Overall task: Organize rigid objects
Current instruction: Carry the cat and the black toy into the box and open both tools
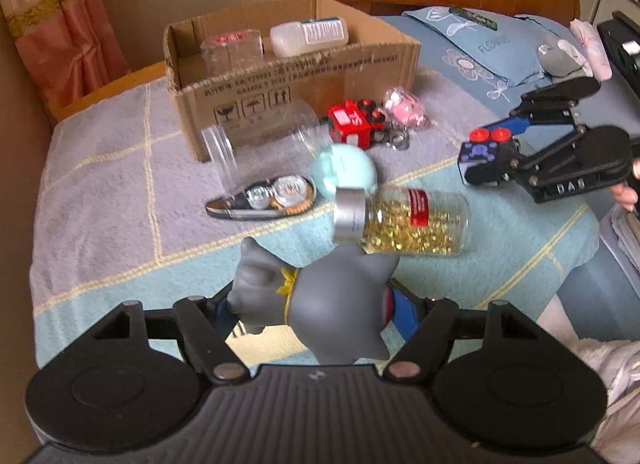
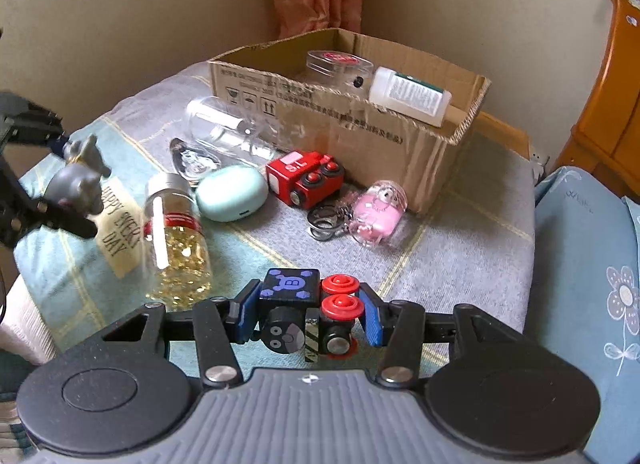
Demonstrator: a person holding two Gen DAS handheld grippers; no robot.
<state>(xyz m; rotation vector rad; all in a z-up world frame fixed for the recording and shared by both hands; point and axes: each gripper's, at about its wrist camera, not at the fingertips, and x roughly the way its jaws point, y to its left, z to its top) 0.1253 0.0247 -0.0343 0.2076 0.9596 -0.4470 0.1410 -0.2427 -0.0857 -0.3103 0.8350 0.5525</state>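
Cardboard box rim near red train, apart.

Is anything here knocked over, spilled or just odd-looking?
Nothing has spilled. The capsule bottle lies on its side on the blanket, its cap on. The empty clear jar has also tipped over, against the cardboard box. Otherwise, toys are simply scattered, waiting to be sorted.

right gripper: "DAS" | card: "HAPPY … DAY" | blue block: "B" | pillow: "FLOWER" | cardboard box: small print unreadable
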